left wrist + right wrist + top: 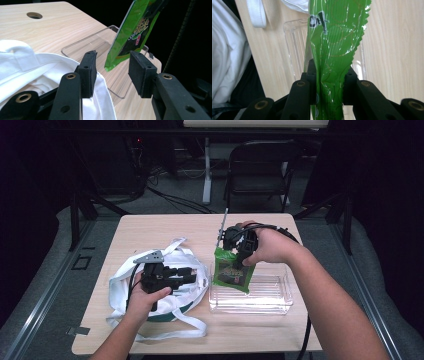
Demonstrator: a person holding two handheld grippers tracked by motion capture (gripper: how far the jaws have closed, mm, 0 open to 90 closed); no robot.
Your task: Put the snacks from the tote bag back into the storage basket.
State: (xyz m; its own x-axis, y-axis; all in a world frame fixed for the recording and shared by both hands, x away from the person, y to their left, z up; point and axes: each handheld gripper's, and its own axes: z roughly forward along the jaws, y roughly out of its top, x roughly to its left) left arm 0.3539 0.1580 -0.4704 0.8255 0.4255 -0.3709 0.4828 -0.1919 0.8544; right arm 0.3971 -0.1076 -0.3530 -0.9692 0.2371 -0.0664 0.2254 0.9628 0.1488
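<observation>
Nearest the high camera, two forearms enter from the bottom edge, both cut off by the frame. Left hand (pixel 145 300) holds the left gripper (pixel 187 276) over a white cloth bag (pixel 122 280) at the table's near left; jaws spread wide with nothing between them, one pad just beside the white fabric in the left gripper view. A dark green patch under the bag's near edge is too hidden to identify. Just right of the bag sits a clear plastic tray (pixel 272 300), long side running left-right, its rim hard to trace against the wood table (pixel 165 227). Right hand (pixel 272 245) holds the right gripper (pixel 240 257) above the tray's left end, jaws closed on a green snack packet (pixel 232 272), clamped near its top. Packet hangs lengthwise downward, slightly tilted, lower end at the tray's left part; whether it touches the tray floor cannot be told. Serrated edge visible in the right gripper view; printed text too blurred to read. Farther back, a folding chair (pixel 260 167) and floor cables, dim and hard to make out.
</observation>
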